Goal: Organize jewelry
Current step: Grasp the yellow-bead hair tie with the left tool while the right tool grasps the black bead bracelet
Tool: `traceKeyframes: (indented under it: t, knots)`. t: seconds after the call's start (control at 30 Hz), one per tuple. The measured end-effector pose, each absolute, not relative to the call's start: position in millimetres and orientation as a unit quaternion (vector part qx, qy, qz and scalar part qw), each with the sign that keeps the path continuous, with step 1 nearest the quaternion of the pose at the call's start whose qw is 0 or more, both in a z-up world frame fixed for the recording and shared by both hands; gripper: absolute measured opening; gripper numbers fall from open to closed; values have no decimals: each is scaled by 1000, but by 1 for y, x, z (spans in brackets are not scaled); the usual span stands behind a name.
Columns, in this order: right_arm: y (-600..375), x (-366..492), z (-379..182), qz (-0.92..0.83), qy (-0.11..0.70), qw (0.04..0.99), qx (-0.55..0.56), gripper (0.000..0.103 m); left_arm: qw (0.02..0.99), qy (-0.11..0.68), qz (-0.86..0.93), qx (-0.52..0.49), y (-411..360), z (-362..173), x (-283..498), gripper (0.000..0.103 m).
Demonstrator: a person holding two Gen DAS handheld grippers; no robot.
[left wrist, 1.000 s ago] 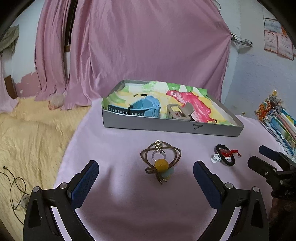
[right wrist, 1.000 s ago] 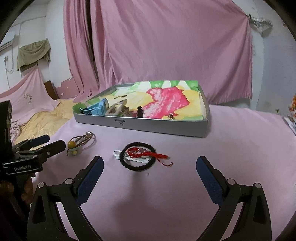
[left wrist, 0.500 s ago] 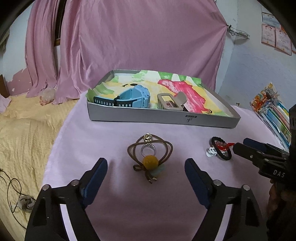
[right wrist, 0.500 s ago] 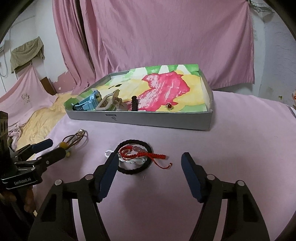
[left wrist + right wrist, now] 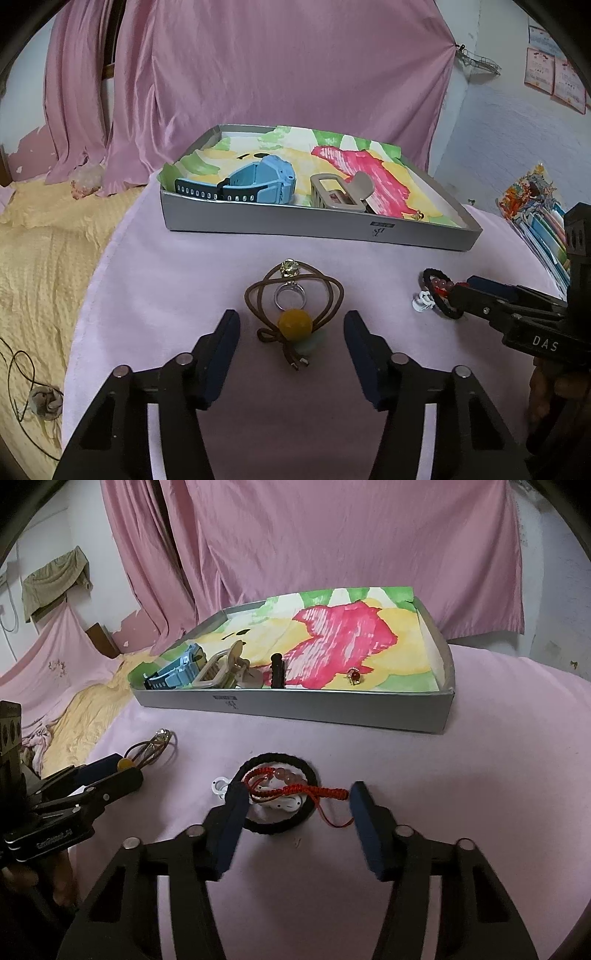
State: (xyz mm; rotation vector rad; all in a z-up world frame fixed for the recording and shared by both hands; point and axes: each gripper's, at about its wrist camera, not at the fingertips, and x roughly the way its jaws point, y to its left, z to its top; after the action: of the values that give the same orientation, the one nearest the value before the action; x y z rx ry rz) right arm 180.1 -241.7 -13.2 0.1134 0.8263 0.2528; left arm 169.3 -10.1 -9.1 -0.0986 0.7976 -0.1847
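**Two grippers poised over loose jewelry in front of the tray**

The red braided bracelet [image 5: 295, 790] lies across a black hair tie [image 5: 277, 794] and a small white clip [image 5: 220, 786] on the pink tablecloth [image 5: 480, 775], between the spread, empty jaws of the right gripper [image 5: 293, 814]. That straddle suggests a pinch is being lined up. The left gripper [image 5: 291, 345], likewise released and holding nothing, brackets a brown cord hair tie with a yellow bead [image 5: 295, 323]; a silver ring [image 5: 290, 297] rests inside the cord loop.

Both piles sit just short of the grey tray [image 5: 332, 710] (lined with a painted sheet), the likely destination. It already holds a blue watch [image 5: 255, 182], a beige claw clip [image 5: 340, 190], a black clip [image 5: 277, 670] and a small red-bead earring [image 5: 354, 675].

Legible writing: "DAS" on the right gripper's body in the left view. The tray's front sticker and the left gripper's lettering are too blurred to read.
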Motion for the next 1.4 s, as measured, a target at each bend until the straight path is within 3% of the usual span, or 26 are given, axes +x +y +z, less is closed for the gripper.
traceKeyframes:
  t: [0.1, 0.17, 0.4, 0.7, 1.4]
  knots:
    - [-241, 182, -14, 123, 403, 905, 56, 47, 915, 391, -90, -51, -10, -10, 171, 46]
    - [-241, 183, -14, 125, 406, 903, 55, 39, 914, 391, -91, -54, -10, -11, 171, 41]
    - [-239, 184, -15, 122, 410, 903, 49, 30, 914, 392, -90, -59, -9, -12, 173, 29]
    - [-241, 184, -15, 117, 412, 903, 46, 8, 915, 388, -90, -63, -7, -11, 172, 26]
    - [-244, 162, 2, 127, 374, 918, 34, 5, 927, 352, -113, -66, -10, 0, 149, 25]
